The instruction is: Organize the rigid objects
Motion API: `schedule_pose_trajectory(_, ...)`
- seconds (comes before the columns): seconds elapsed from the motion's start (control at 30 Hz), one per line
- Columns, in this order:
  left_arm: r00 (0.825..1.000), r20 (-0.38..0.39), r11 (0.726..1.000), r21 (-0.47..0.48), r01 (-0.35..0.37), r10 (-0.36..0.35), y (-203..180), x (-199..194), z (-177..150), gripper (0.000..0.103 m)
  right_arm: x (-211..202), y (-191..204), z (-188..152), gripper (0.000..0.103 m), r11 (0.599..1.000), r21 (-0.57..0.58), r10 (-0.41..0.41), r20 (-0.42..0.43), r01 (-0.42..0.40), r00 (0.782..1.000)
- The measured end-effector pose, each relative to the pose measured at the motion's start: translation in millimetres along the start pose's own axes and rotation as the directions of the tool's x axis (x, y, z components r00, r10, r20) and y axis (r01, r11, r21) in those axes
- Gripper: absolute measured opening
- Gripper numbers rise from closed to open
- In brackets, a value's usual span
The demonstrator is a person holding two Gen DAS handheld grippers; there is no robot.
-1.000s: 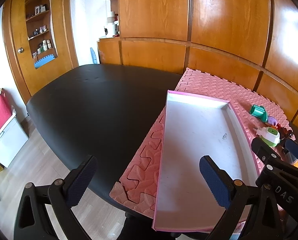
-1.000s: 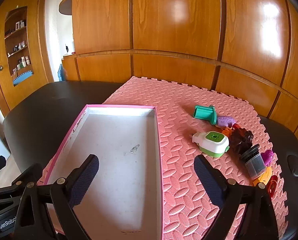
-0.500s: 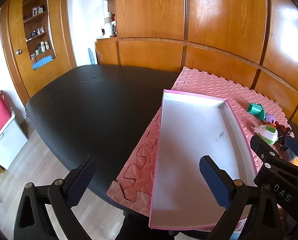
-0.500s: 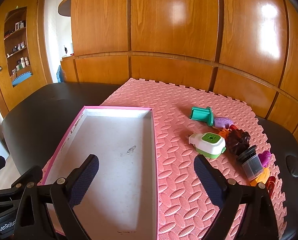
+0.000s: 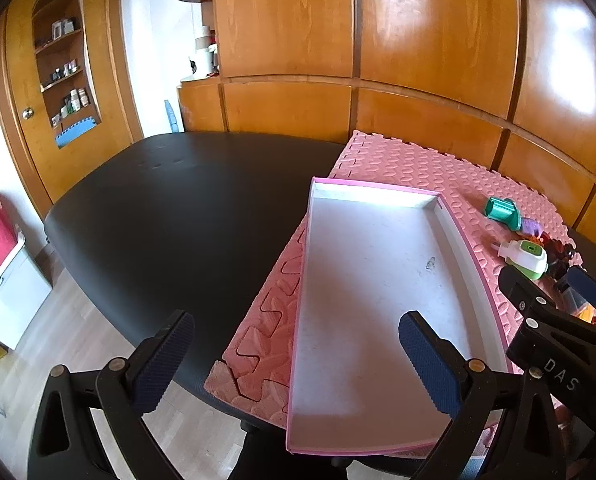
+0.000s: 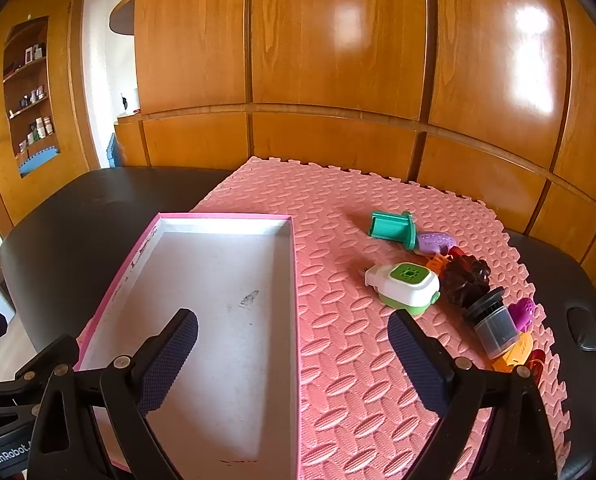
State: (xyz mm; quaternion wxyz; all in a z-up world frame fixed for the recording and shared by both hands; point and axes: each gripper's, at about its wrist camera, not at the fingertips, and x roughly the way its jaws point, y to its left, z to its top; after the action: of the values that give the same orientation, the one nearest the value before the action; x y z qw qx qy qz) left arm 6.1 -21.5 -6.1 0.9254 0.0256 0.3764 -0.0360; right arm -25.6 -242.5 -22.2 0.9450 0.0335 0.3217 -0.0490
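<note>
An empty pink-rimmed white box (image 6: 225,280) (image 5: 378,272) lies on the pink foam mat (image 6: 358,240). To its right sits a cluster of toys: a green piece (image 6: 392,226) (image 5: 500,210), a purple piece (image 6: 434,242), a white and green device (image 6: 406,286) (image 5: 526,254), a dark brown piece (image 6: 466,282), a grey cup with a black lid (image 6: 494,322), and orange and magenta bits. My right gripper (image 6: 293,354) is open and empty, near the box's right wall. My left gripper (image 5: 293,364) is open and empty, over the box's near left corner.
The mat lies on a black oval table (image 5: 169,216). Wooden wall panels (image 6: 338,60) stand behind it. A door with shelves (image 5: 65,80) is at far left. A red and white cabinet (image 5: 1,272) stands on the floor left of the table.
Both grippers have drawn back and risen slightly, so the box and toys look a little farther away. Nothing on the table moved.
</note>
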Motion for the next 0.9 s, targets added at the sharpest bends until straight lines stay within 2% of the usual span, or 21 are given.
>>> schedule_pose_trajectory(0.37,0.997,0.040,0.994,0.093,0.058,-0.061,-24,-8,13,0.103,3,-63,2,0.097,0.995,0.058,-0.086,-0.015,0.086,0.996)
schedule_pose_trajectory(0.9,0.994,0.015,0.976,0.192,0.106,-0.110,-59,0,16,0.103,-1,-167,20,0.097,0.975,0.152,-0.159,-0.026,0.161,0.987)
